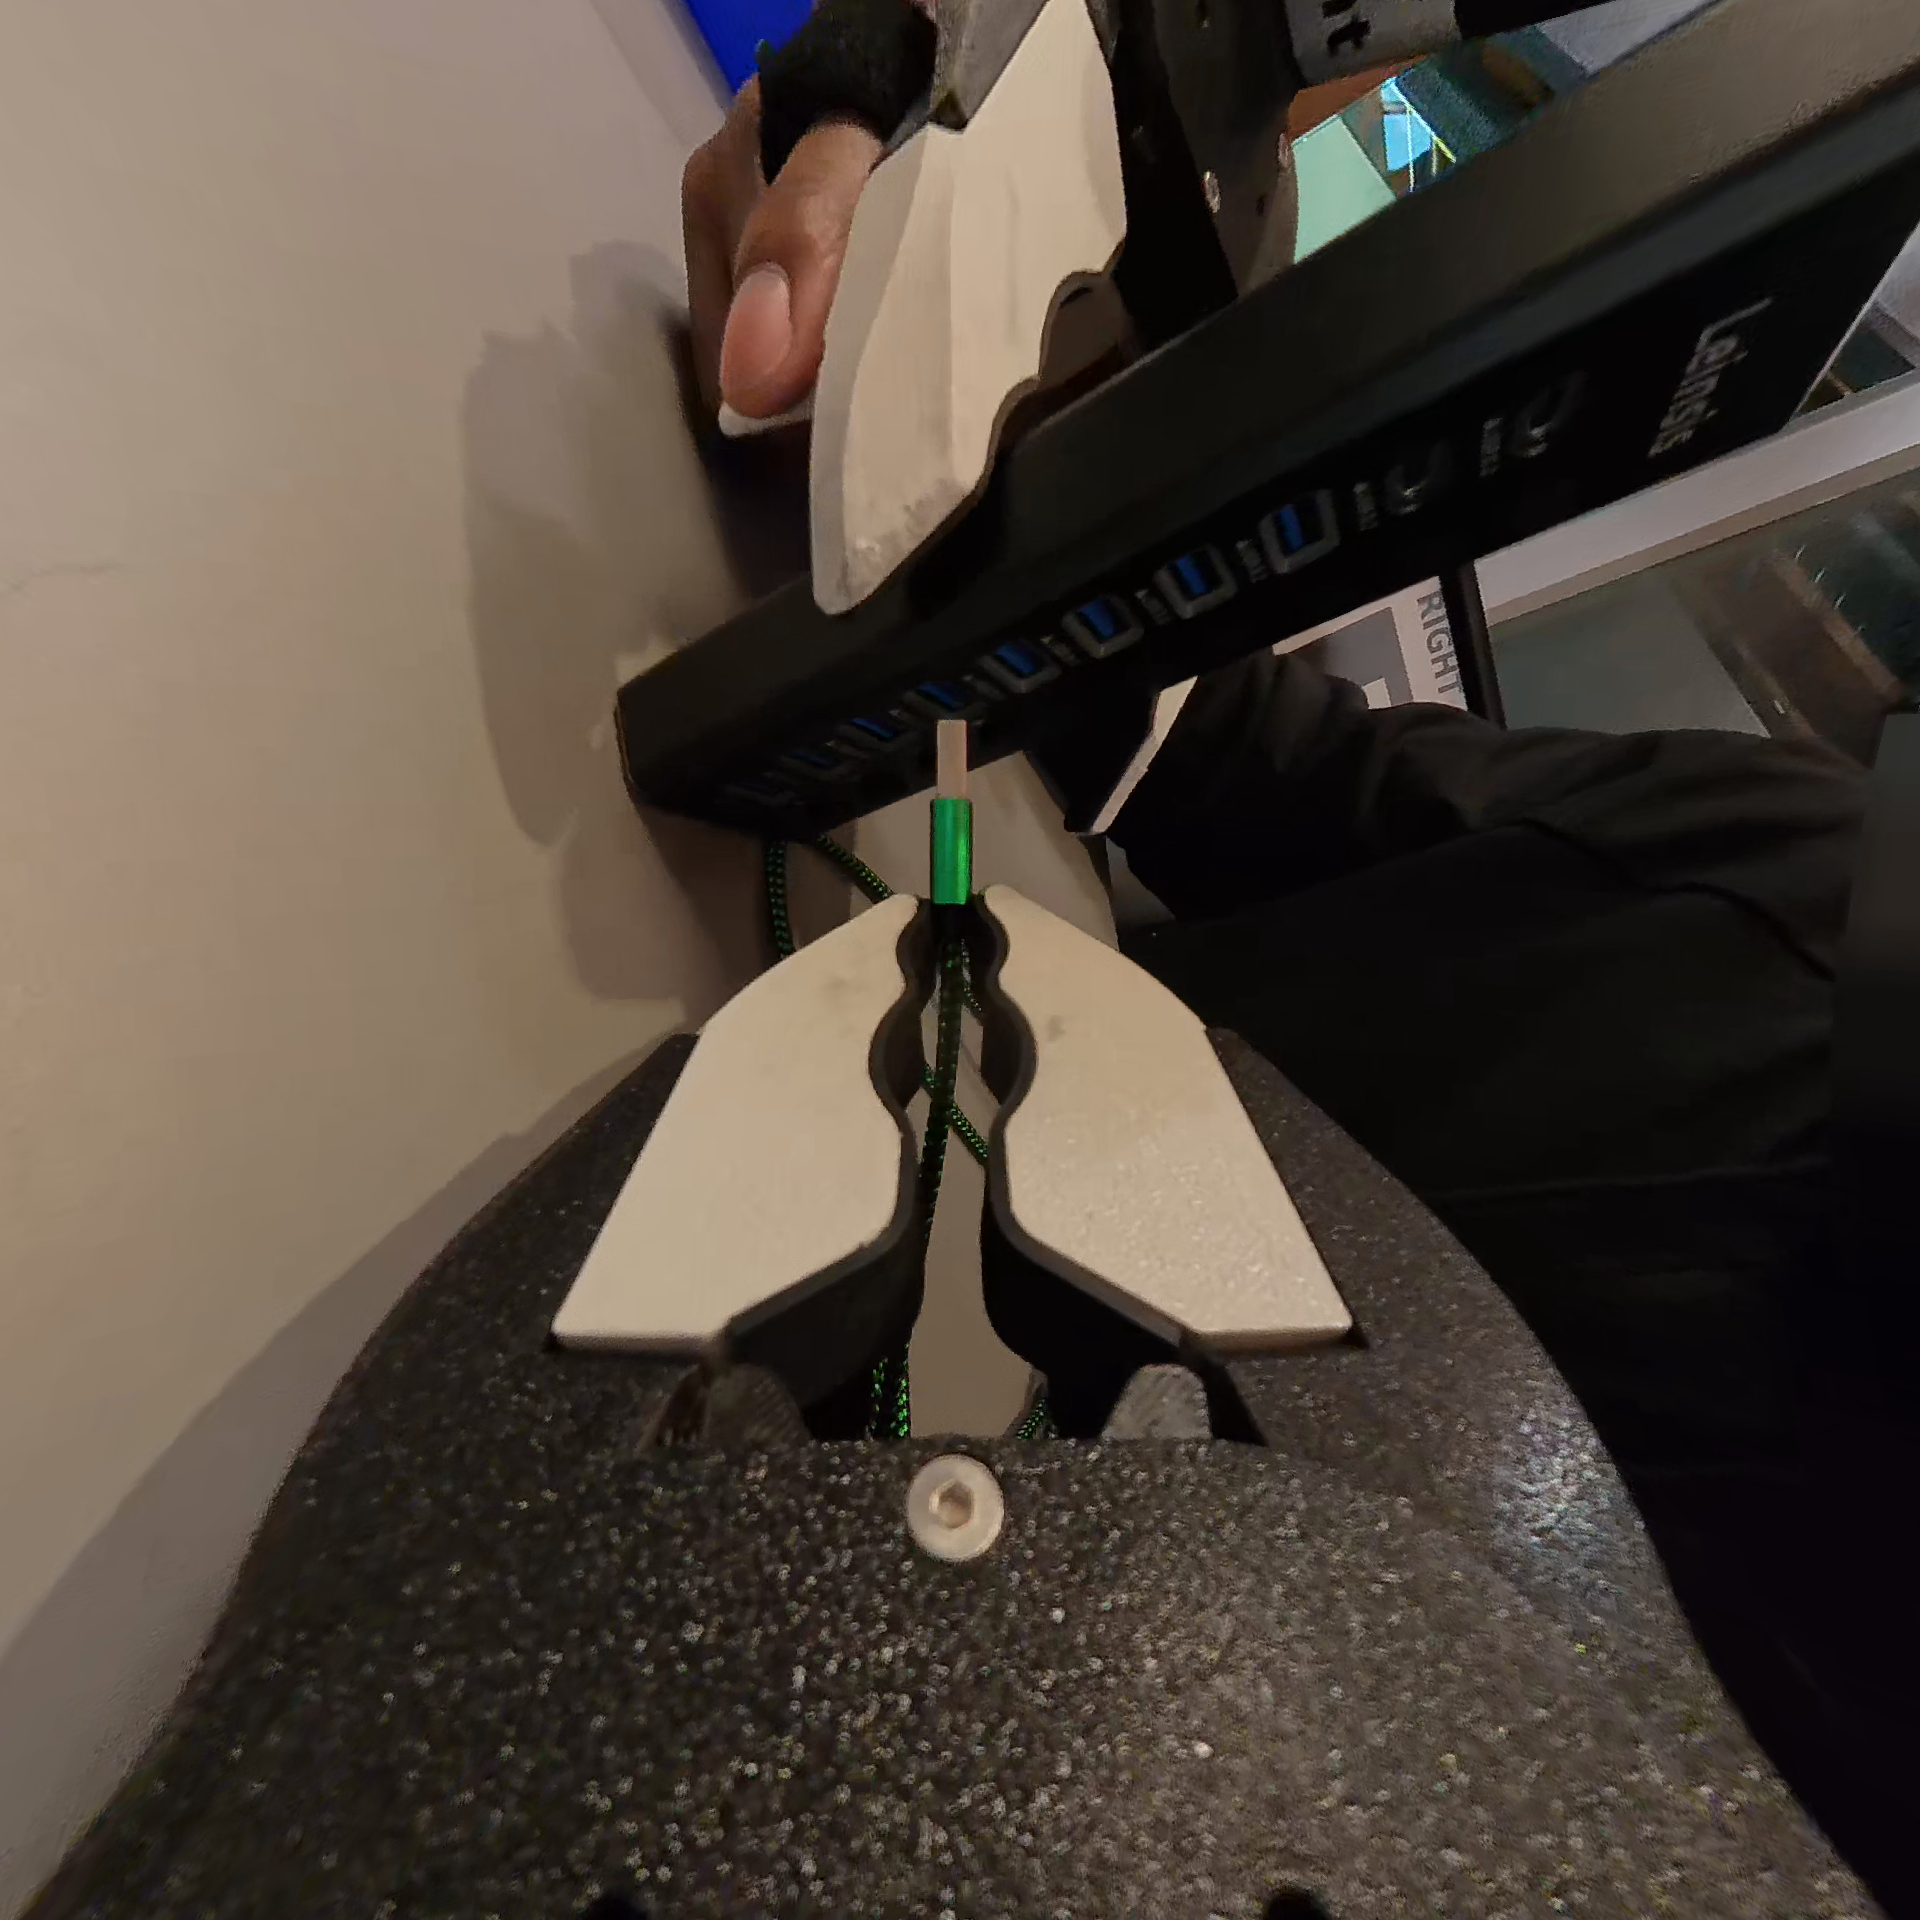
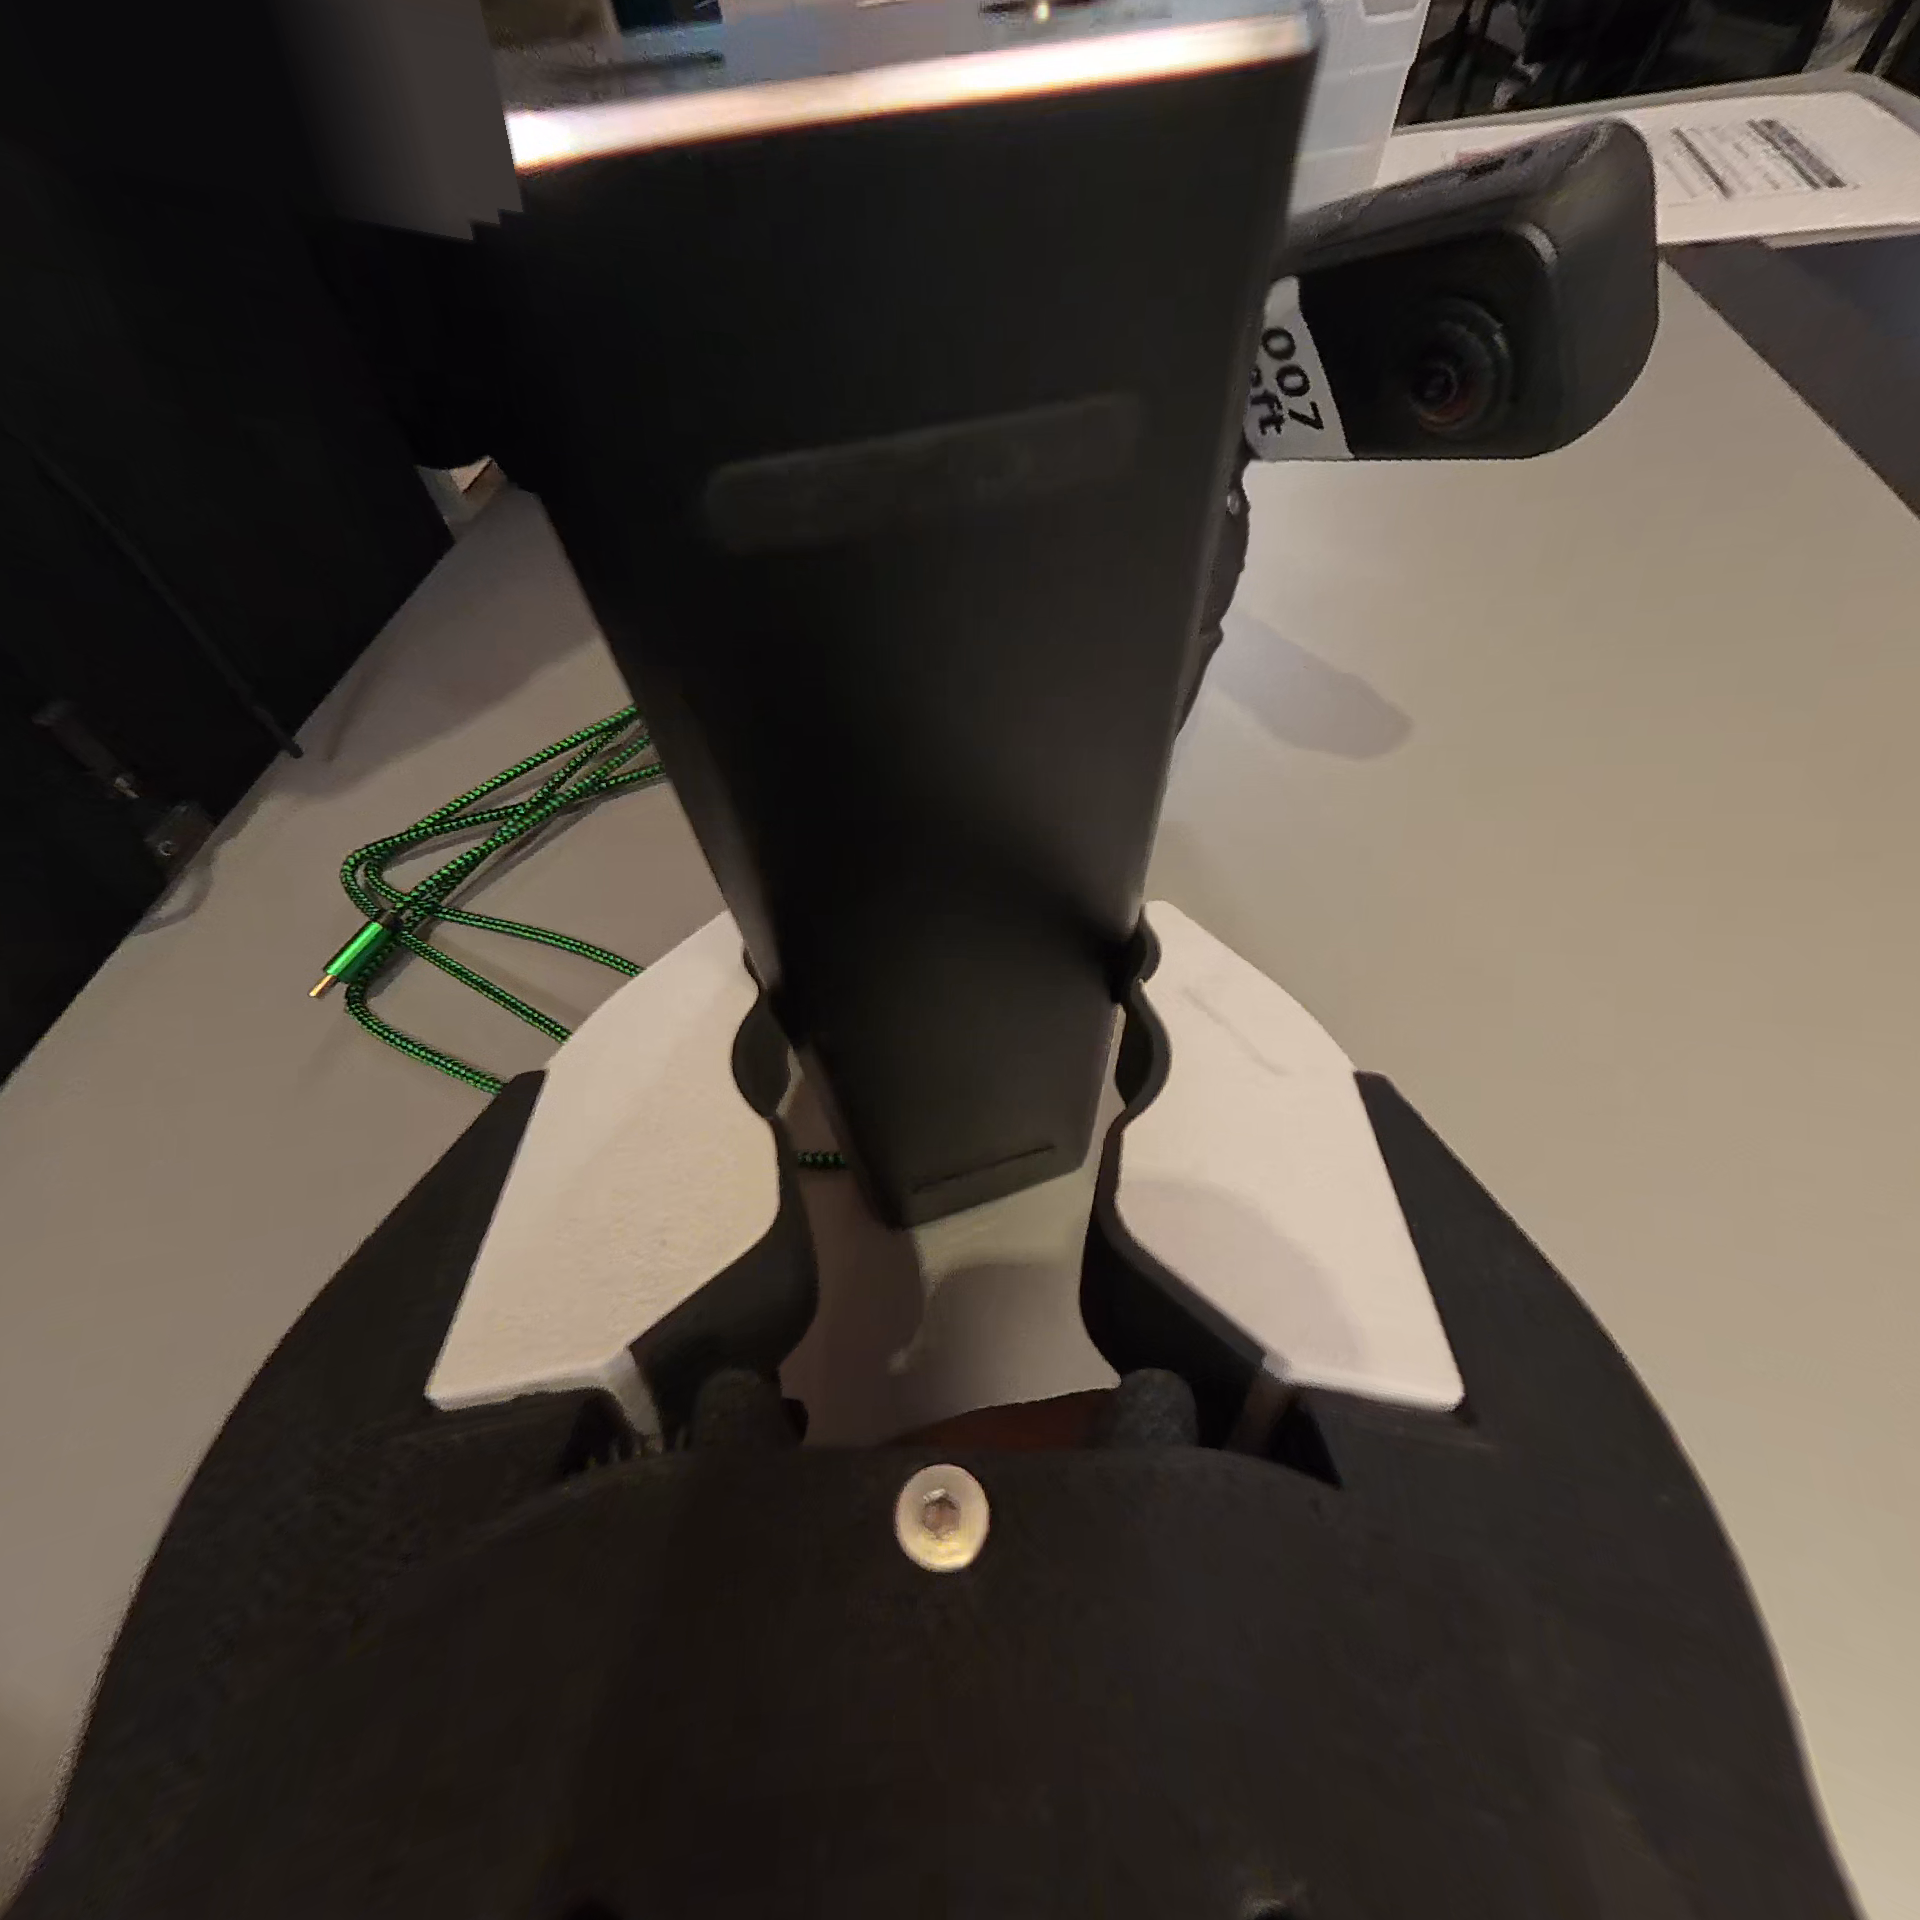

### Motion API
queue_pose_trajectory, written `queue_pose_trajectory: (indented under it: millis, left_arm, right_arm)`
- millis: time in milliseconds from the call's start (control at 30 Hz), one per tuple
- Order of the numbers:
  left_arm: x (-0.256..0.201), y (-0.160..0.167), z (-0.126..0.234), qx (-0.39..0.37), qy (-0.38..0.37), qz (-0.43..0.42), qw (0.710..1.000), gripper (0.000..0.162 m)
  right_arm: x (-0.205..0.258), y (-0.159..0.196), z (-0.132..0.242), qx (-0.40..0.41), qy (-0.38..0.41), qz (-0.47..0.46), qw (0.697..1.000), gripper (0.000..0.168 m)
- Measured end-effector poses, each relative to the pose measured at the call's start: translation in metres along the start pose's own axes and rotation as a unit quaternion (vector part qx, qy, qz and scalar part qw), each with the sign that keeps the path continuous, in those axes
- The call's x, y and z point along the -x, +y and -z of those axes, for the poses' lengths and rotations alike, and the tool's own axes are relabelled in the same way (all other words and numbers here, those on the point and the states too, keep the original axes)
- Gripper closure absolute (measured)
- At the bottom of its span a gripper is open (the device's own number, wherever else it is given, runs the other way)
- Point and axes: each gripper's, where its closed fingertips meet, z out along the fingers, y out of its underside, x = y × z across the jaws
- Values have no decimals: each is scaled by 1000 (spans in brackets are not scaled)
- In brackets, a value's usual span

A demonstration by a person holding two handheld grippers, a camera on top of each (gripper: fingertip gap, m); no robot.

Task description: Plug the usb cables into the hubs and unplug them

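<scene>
Green braided cable: we are seeing one, its green plug clamped in our left tool, metal tip touching a port of one black hub. Our right tool is gripping that hub above the tabletop.

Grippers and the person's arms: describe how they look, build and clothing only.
Both the left gripper and the right gripper have flat pale grey fingers with wavy black inner pads, set in a speckled black foam-like body with a silver hex screw. The person wears a black sleeve and a black finger strap.
</scene>
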Motion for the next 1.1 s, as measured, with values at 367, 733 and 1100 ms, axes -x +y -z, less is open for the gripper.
queue_pose_trajectory:
  millis: [367, 733, 1100]
  left_arm:
    - [0, -2, 2, -8, 5, 9, 1000, 157]
    - [-6, -3, 3, -8, 26, 4, 1000, 157]
    - [-7, 4, -8, 10, 17, 5, 1000, 157]
  right_arm:
    - [-6, -22, 16, -79, 37, 43, 995, 107]
    - [10, -44, 19, -114, 32, 76, 990, 107]
    - [21, -34, -5, -77, -4, 84, 993, 108]
